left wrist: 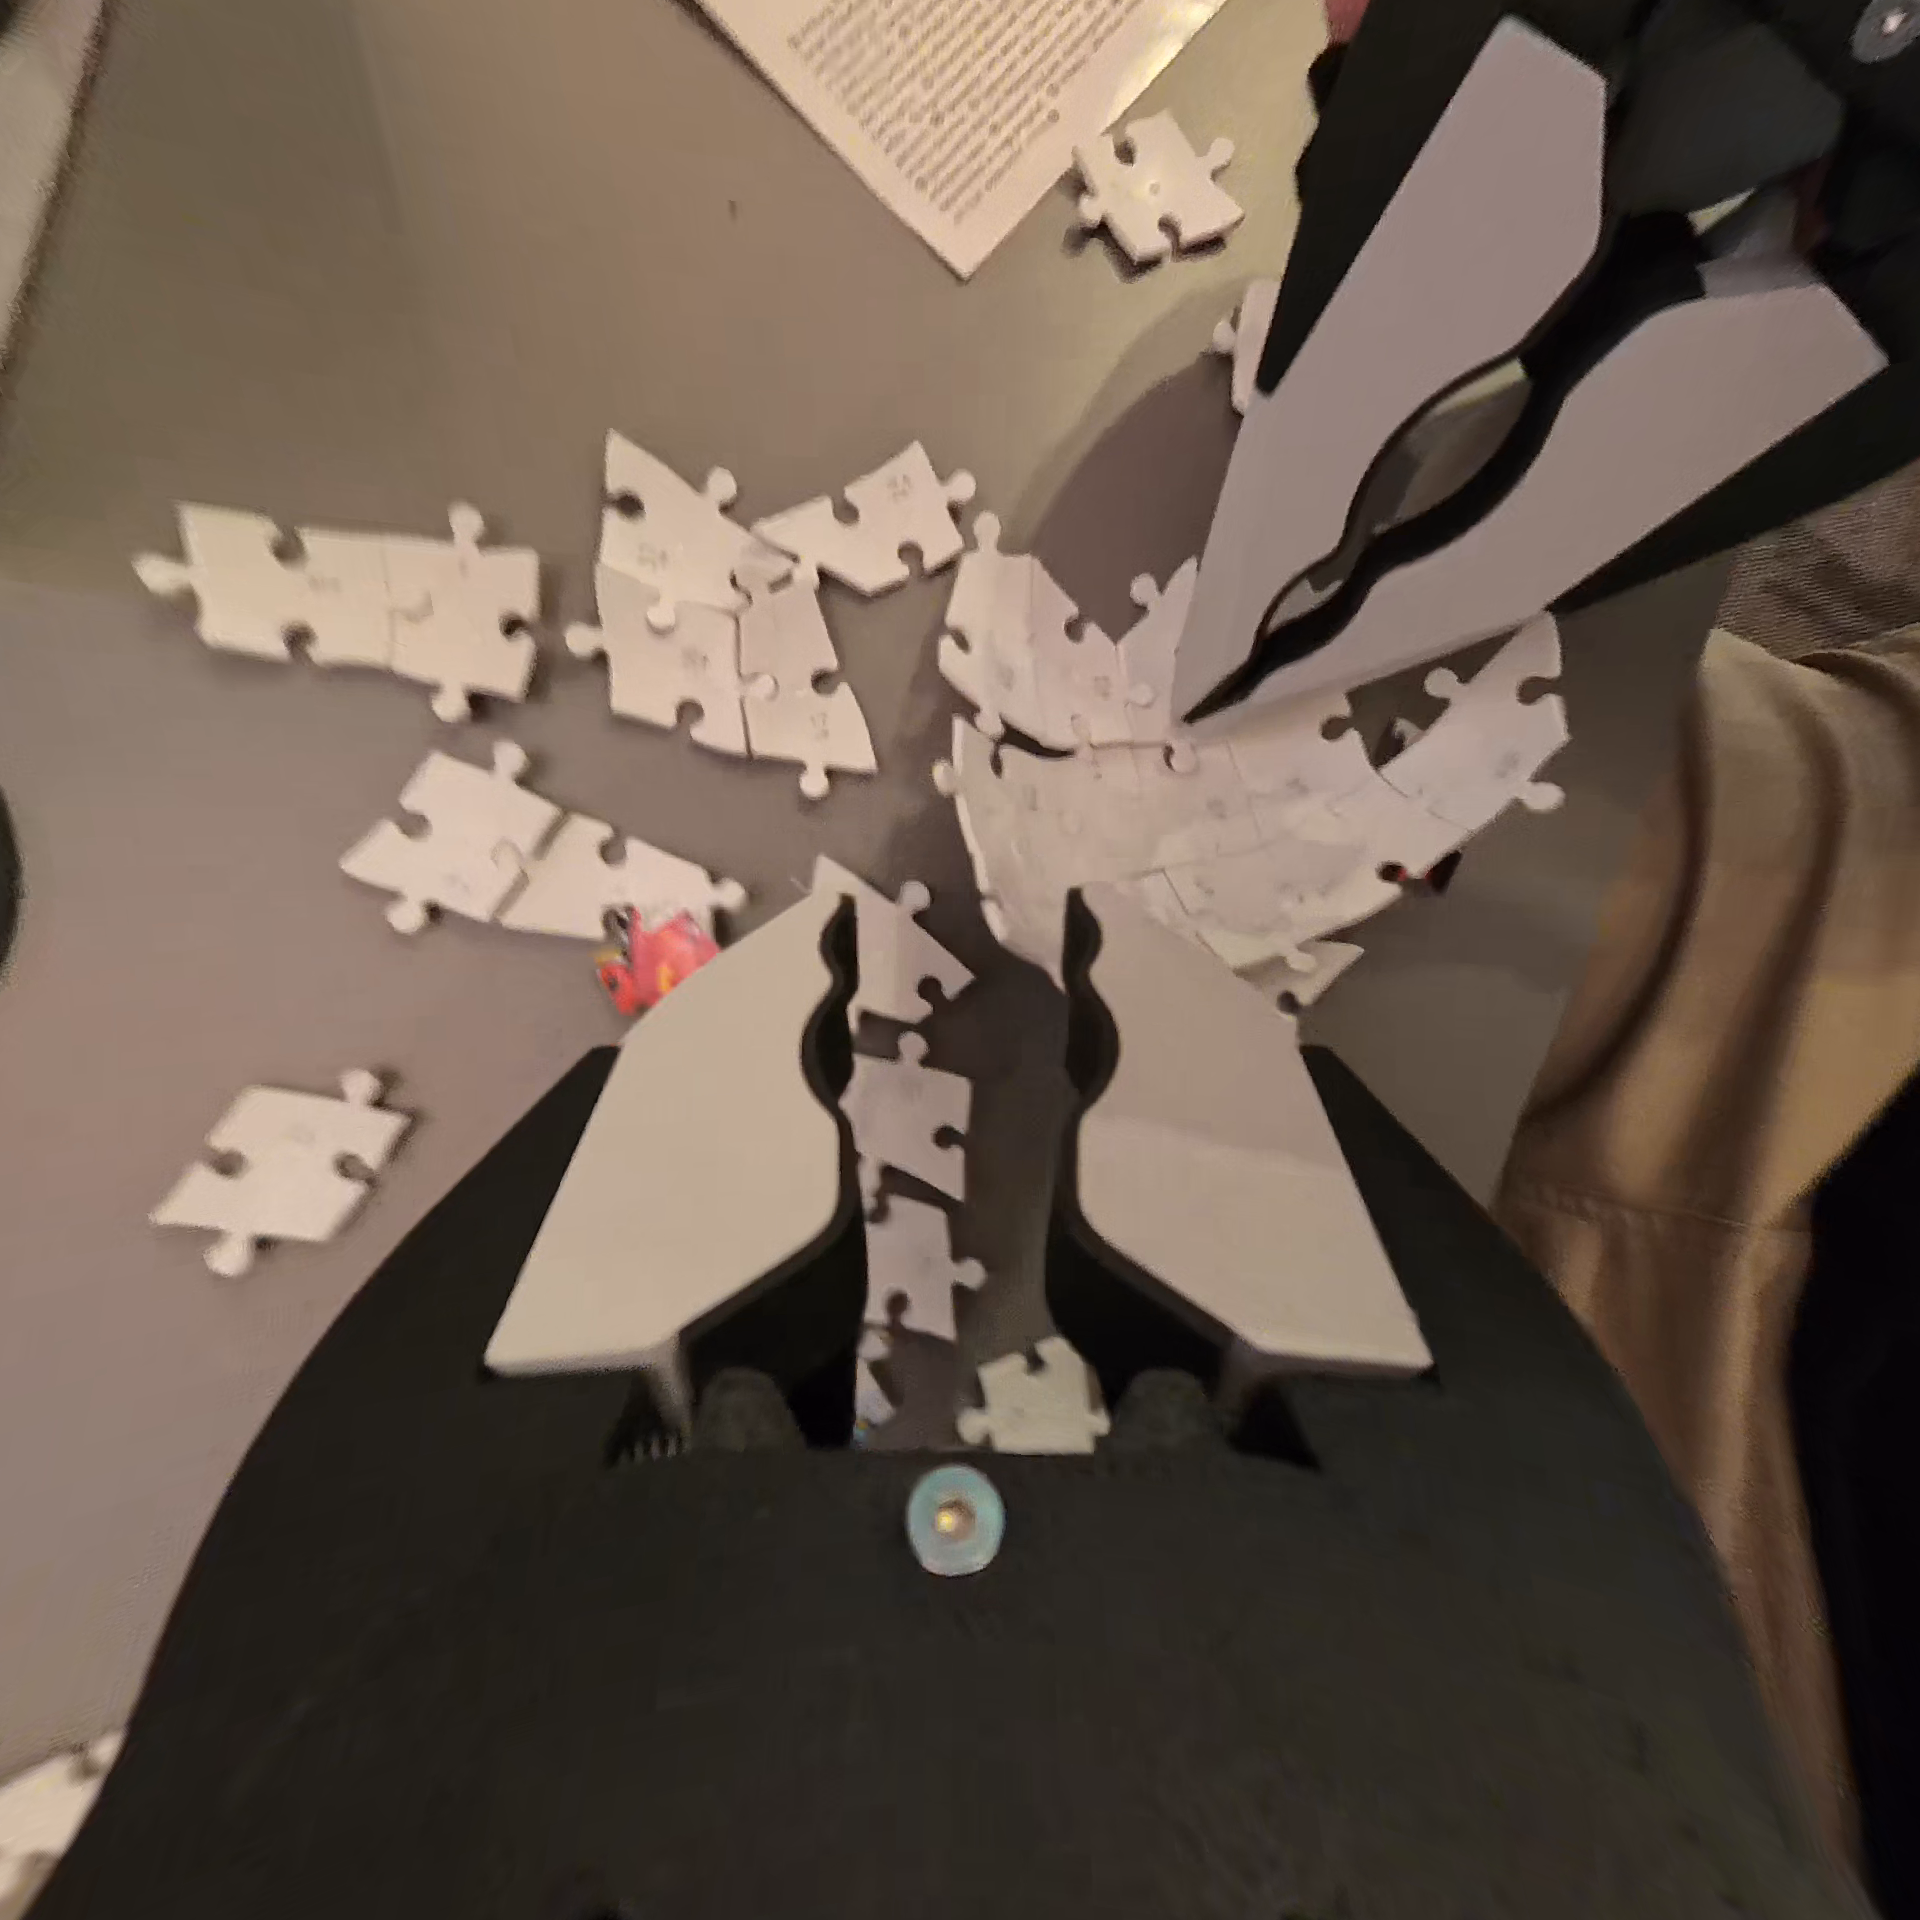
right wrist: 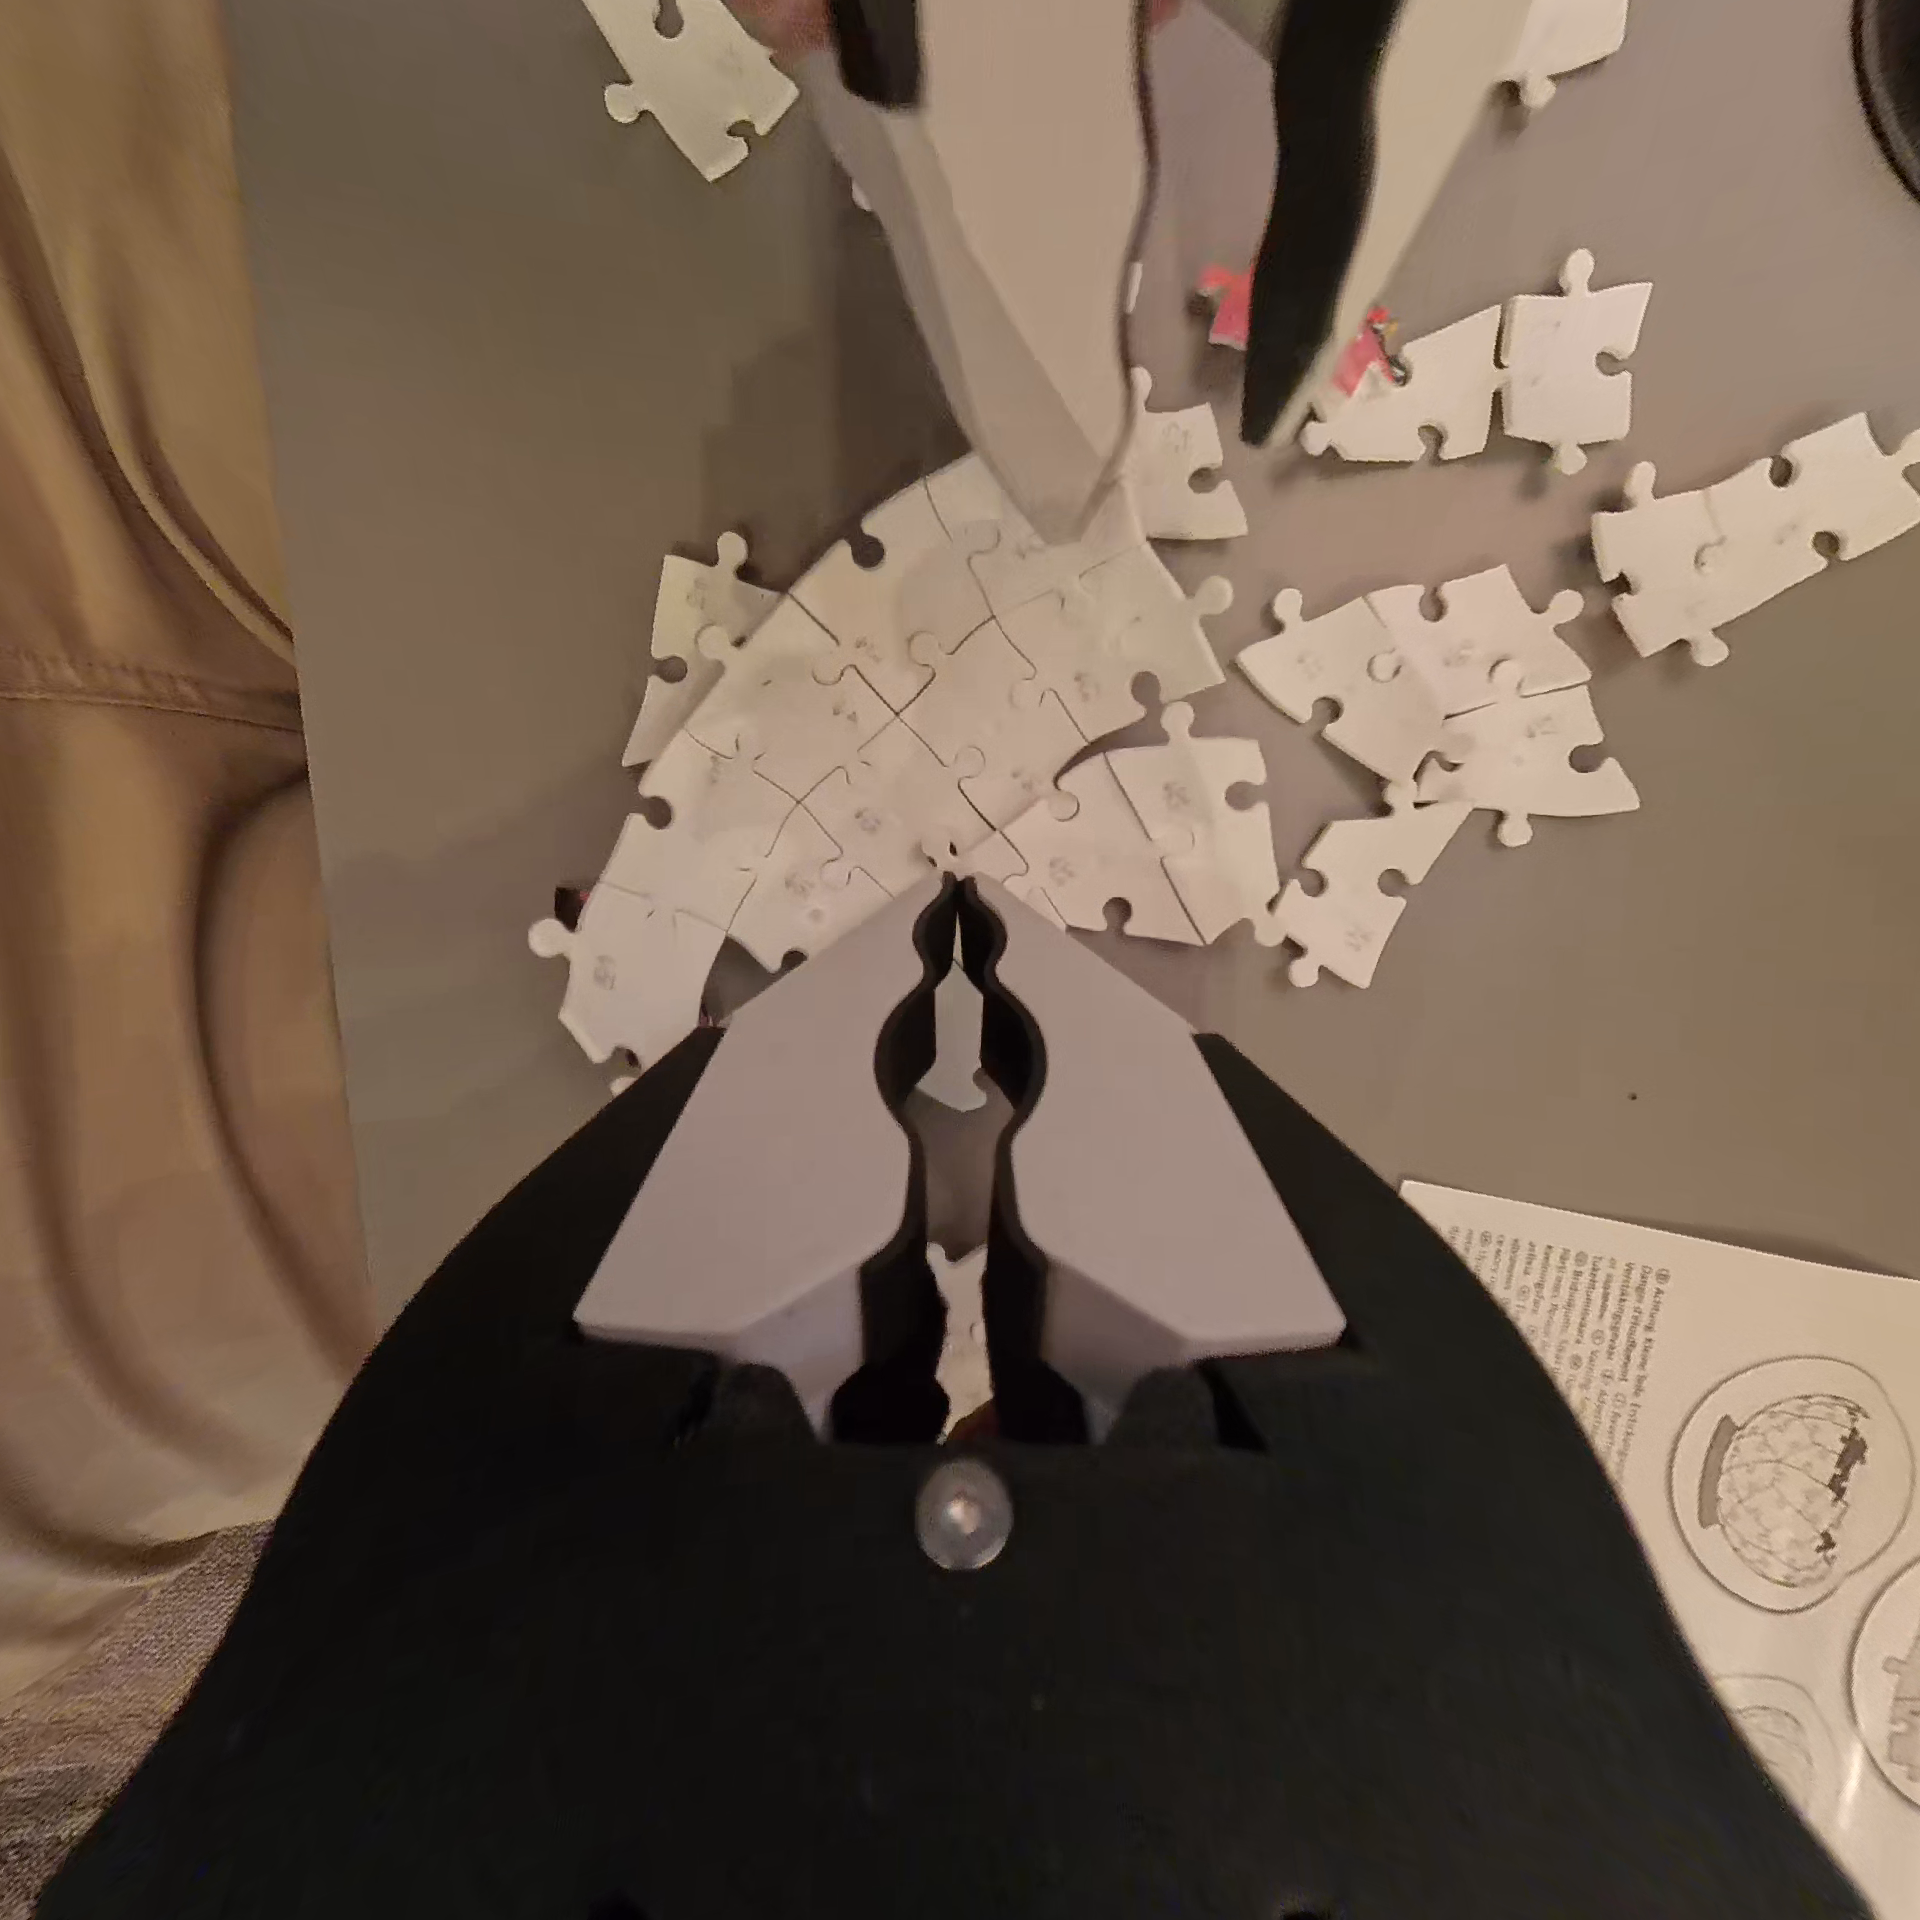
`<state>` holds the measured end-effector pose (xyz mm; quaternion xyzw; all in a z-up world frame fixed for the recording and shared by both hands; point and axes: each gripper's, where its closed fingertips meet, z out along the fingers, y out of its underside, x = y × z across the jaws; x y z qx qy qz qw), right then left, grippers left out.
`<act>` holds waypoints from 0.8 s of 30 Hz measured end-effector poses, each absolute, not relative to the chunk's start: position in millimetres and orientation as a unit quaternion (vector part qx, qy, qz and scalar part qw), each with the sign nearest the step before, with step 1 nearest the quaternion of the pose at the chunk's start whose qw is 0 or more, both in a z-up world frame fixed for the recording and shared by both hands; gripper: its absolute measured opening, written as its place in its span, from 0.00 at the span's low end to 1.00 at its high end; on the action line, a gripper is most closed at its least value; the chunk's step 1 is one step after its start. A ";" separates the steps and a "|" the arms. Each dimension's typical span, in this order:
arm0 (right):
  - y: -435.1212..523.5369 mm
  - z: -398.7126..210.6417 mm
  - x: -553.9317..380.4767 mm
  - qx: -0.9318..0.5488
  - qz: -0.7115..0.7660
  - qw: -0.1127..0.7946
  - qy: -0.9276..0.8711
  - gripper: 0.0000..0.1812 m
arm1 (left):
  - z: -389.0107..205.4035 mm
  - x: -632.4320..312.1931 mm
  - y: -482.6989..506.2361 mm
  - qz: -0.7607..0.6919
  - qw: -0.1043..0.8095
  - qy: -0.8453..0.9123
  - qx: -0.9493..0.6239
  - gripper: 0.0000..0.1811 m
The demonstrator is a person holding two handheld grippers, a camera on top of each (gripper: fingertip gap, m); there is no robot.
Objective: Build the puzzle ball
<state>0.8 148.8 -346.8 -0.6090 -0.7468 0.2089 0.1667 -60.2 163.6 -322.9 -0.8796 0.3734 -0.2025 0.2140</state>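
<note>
Matte grey surface point(right wrist: 520, 416) carries scattered white curved puzzle pieces point(left wrist: 343, 603), knobbed and smooth. Right gripper point(right wrist: 958, 896) fingers pinch the assembled puzzle section point(right wrist: 935, 707), a shallow dome at centre; left gripper point(left wrist: 961, 914) fingers are spread wide, touching its edge.

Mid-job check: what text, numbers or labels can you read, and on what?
Writing is not copied out; where it stands:
White paper instruction sheet: dense small print beside ball diagrams.
Joined section of white curved puzzle pieces: a faint number on each back.
Loose white puzzle pieces: same faint numbers, blurred in left wrist view.
</note>
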 end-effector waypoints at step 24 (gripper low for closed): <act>195.4 -310.9 6.0 -0.692 0.264 0.234 -0.630 0.21 | -330.2 -25.5 157.4 -0.309 0.228 0.301 -0.873 0.03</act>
